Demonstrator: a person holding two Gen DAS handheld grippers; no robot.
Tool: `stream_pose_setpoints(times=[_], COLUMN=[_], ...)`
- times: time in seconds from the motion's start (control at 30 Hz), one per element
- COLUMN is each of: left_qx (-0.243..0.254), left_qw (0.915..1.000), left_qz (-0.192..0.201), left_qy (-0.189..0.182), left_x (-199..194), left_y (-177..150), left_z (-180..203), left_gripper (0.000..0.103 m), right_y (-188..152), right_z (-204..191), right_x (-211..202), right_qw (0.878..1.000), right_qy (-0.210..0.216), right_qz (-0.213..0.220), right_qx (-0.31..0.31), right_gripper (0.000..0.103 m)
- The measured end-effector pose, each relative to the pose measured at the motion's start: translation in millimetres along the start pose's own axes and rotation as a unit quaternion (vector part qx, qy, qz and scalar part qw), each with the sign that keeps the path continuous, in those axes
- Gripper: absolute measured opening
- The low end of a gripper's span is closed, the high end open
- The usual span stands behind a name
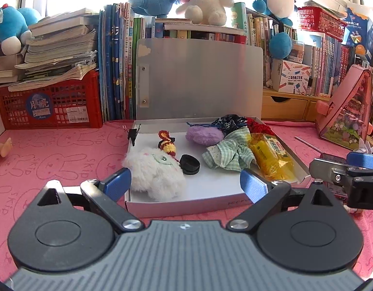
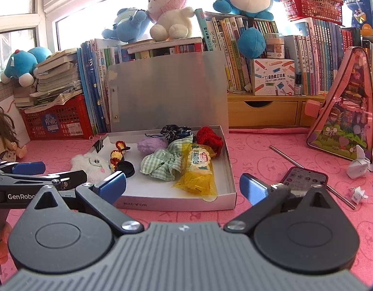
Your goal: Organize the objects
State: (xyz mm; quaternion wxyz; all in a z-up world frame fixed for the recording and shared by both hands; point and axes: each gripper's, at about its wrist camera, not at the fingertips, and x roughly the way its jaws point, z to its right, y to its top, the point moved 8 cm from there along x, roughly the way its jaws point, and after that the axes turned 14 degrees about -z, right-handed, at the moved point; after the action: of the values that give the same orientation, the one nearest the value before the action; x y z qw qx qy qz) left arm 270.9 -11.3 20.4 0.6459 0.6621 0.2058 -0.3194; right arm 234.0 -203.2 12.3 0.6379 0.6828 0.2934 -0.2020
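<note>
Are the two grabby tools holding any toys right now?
No. The left tool and the right tool are both open and empty, hovering near the box.

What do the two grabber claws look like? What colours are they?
Both match: the left gripper and right gripper have blue ribbed finger pads on black angled arms with silver screws, two round black discs and a grey ribbed body. The left one's side reads GenRobo in white.

One box (image 1: 176,205) (two red crates (image 1: 50,106)).
</note>
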Motion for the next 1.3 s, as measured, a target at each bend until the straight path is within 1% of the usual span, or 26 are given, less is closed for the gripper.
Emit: stream_pose_setpoints(times=[0.2,0.33,0.53,0.77,0.97,1.1,1.3], left_qx=[-0.001,-0.006,0.005,0.001,-0.005,-0.018,-0.017], left_qw=[1.0,0.9999,0.9997,0.9991,0.9982,0.9976,0.997], left_qz=[-0.002,-0.011,-0.018,-0.035,-0.05,-0.059,-0.066], left_qy=[-0.001,0.0,0.016,0.024,0.034,0.031,0.037], left_x=[-14.8,-18.6,-20.1,-11.8,-0.4,6.0,11.8], left_y=[-20.4,-34.1,-54.1,-76.1,-90.2,-95.4,-101.7], left_z=[-1.2,-4.3,-6.5,-10.6,-15.8,-19.1,-20.7], left_gripper=[0.099,0.099,0.099,0.099,0.099,0.099,0.099], right_y=[-16.7,-26.0,-44.9,-68.2,-81.0,-84.7,-87.7], right_z=[-7.1,-10.3,-14.8,-18.7,-20.3,-21.1,-20.5], right_x=[-8.2,-10.4,-7.0,7.3,17.6,23.5,32.2], right_qw=[1.0,1.0,1.0,0.998,0.997,0.997,0.996], right_qy=[0.001,0.0,-0.006,-0.019,-0.025,-0.027,-0.035], right_qz=[-0.005,-0.007,-0.018,-0.042,-0.059,-0.068,-0.081], right_qx=[-0.008,-0.014,-0.023,-0.034,-0.038,-0.037,-0.032], right_gripper=[0.103,0.103,0.103,0.103,0.103,0.103,0.103])
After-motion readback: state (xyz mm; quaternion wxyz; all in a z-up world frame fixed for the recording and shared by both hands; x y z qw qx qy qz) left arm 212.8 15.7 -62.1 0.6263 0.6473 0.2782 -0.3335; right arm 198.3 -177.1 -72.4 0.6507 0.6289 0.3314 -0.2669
